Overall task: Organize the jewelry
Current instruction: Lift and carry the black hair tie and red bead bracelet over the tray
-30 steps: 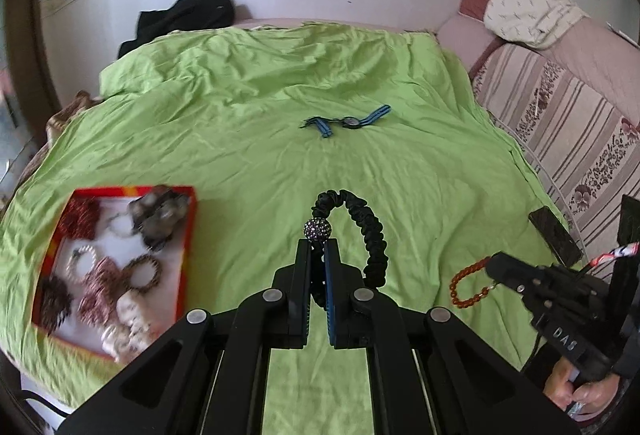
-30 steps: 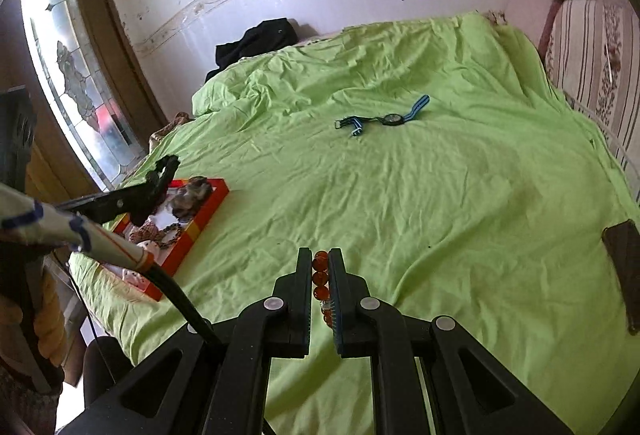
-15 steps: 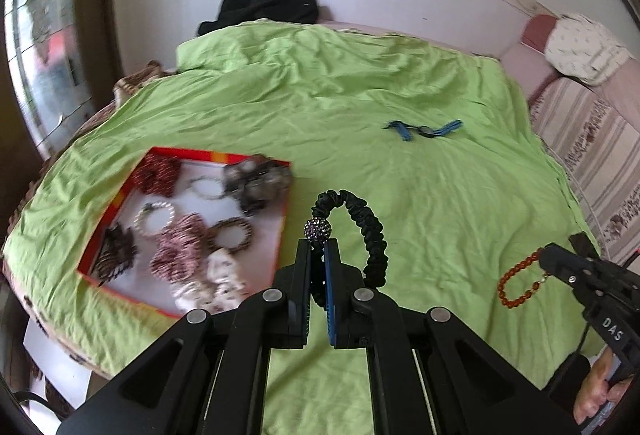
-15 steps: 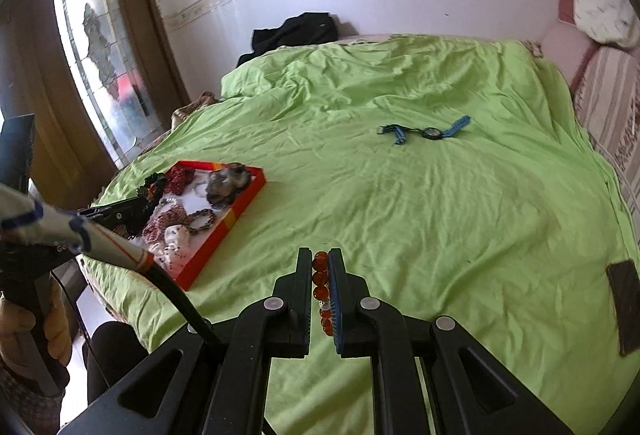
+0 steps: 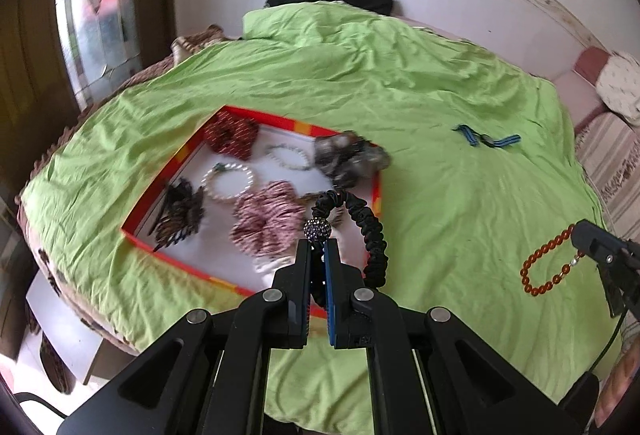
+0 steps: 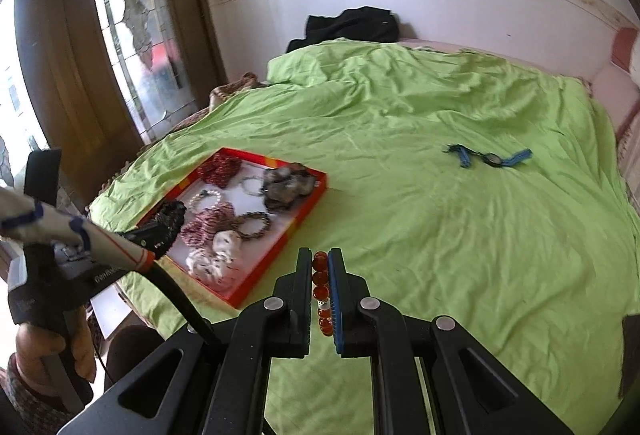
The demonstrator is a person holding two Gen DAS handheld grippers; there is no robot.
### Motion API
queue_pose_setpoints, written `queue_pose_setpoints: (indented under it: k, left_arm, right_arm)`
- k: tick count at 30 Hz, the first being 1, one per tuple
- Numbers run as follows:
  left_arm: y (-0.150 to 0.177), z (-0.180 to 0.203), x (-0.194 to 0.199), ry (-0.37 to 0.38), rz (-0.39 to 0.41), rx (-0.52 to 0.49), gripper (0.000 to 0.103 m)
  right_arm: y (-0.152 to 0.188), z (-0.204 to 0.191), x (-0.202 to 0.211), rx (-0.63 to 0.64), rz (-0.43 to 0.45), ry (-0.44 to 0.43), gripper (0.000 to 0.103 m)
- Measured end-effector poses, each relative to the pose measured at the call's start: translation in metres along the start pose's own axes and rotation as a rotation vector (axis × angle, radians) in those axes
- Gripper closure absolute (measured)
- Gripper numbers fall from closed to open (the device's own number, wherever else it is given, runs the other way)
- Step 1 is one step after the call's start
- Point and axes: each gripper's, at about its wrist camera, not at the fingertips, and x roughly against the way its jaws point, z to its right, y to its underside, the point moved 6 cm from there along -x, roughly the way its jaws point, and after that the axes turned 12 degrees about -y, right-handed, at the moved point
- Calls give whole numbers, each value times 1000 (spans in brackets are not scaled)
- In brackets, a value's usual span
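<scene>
My left gripper (image 5: 318,245) is shut on a black ruffled hair band (image 5: 370,227) with a sparkly bead, held over the near right corner of the red-rimmed tray (image 5: 160,175). The tray (image 6: 308,215) holds several bracelets and scrunchies. My right gripper (image 6: 320,255) is shut on an orange bead bracelet (image 6: 320,279), which hangs as a loop (image 5: 546,263) in the left wrist view, above the green sheet to the right of the tray. A blue-strapped watch (image 6: 490,157) lies farther back on the sheet.
The green sheet (image 6: 460,235) covers a bed against a white wall. Black clothing (image 6: 352,25) lies at the far edge. A dark phone (image 6: 632,351) rests at the right edge. A glass door (image 6: 132,35) stands left. A person's hand (image 6: 44,347) grips the left tool.
Both grippers swung left toward the tray, each keeping its hold. The tray has come from the left edge of the views to just ahead of the left gripper.
</scene>
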Motion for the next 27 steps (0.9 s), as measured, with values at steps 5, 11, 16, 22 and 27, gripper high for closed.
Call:
queue_pose_setpoints:
  k: [5,11,16,22,27]
  left_arm:
    - [4,-26,-13,-9,-27,45,97]
    - [6,-55,-29,-7,-59,106,97]
    - [3,-74,-42,6,-82,145,97]
    - [-7,-87,-55,68,-105,189,97]
    - [-34,-89,-70,83,-91,176,97]
  right_arm:
    - [-13,-26,-29,42,-31,-27,94]
    - [-27,-52,-61,81,-62,-61,94]
    - [-35,-67,-86,102,-85,-79,94]
    - [-49,-76,-115,109,-107,-100,94]
    - [-67,-80,-144,102,-121,-119,94]
